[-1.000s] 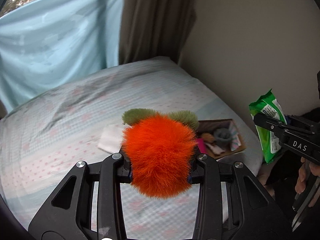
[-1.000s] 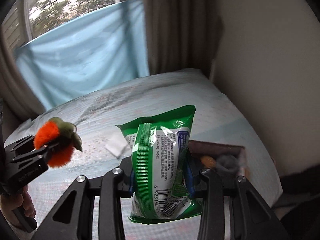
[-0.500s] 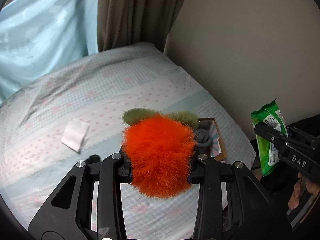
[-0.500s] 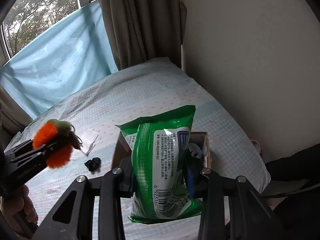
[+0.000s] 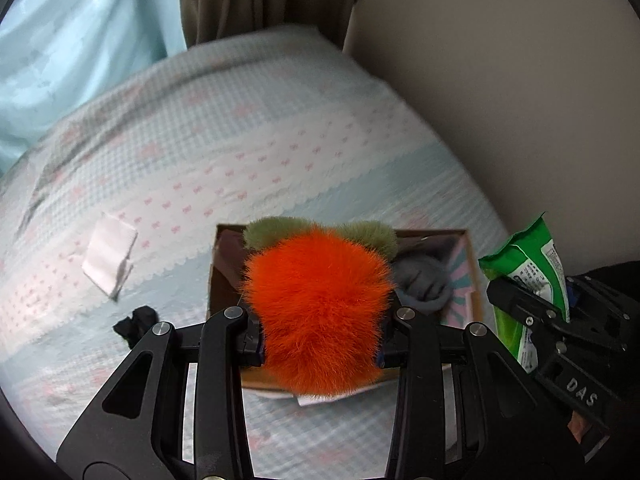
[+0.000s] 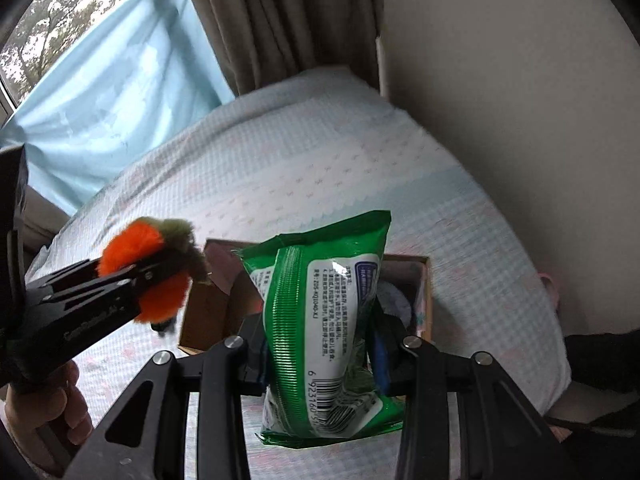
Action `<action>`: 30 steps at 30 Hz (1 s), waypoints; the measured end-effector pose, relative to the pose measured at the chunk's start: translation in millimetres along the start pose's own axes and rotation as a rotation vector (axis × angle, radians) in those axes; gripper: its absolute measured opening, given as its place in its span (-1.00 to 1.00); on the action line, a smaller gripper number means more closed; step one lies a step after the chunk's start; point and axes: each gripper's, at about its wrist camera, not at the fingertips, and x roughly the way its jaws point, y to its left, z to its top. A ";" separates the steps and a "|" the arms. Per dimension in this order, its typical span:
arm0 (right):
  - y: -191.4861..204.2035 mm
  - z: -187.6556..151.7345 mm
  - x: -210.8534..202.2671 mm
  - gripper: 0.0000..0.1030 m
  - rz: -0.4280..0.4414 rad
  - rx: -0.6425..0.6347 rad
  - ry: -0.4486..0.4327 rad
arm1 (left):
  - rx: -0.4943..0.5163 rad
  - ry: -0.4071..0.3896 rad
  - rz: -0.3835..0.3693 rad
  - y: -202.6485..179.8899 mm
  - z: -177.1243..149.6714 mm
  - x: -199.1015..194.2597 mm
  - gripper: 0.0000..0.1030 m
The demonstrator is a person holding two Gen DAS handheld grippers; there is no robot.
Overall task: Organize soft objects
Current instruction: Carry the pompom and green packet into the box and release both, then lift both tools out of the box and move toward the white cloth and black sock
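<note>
1. An orange furry toy [image 5: 320, 312] with green tufts is being gripped between the jaws of the left gripper [image 5: 320, 340] and held above the open cardboard box [image 5: 474, 276] on the bed [image 5: 240, 152].
2. A green packet [image 6: 332, 320] is being clamped upright by the right gripper [image 6: 320, 364], also over the box.
3. A grey soft item [image 5: 424, 284] is being kept inside the box.
4. A white folded cloth [image 5: 109, 258] and a small black item [image 5: 136, 320] are being left on the bedspread, left of the box.

A grey soft item [image 5: 424, 280] fills the box's [image 5: 476, 276] right end; its left end lies open.
</note>
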 end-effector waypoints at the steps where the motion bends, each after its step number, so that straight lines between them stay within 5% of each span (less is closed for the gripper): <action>1: -1.9 -0.4 10.1 -0.32 0.007 -0.009 0.014 | -0.003 0.020 0.006 0.1 1.9 11.8 -0.37; 13: 3.8 -33.9 104.2 -0.32 0.004 -0.256 0.150 | 0.011 0.193 0.069 10.6 -5.7 102.7 -0.37; 15: 5.3 -40.3 107.2 -0.27 -0.010 -0.303 0.145 | 0.025 0.192 0.088 9.7 -3.7 103.4 -0.02; 16: 5.0 -42.6 108.3 -0.20 0.000 -0.316 0.152 | 0.031 0.191 0.095 8.6 -1.2 102.6 0.21; 17: 4.2 -45.4 111.0 -0.07 0.021 -0.332 0.174 | 0.036 0.186 0.103 8.0 0.6 100.8 0.74; 18: 2.5 -47.4 112.7 0.06 0.036 -0.340 0.185 | 0.044 0.167 0.117 6.9 2.5 96.3 1.00; 20: -2.0 -53.2 110.7 0.92 0.072 -0.351 0.180 | 0.067 0.140 0.120 5.6 4.2 88.5 1.00; 30: -16.4 -56.7 94.6 1.00 0.099 -0.280 0.119 | 0.072 0.133 0.106 6.2 -2.0 68.6 0.99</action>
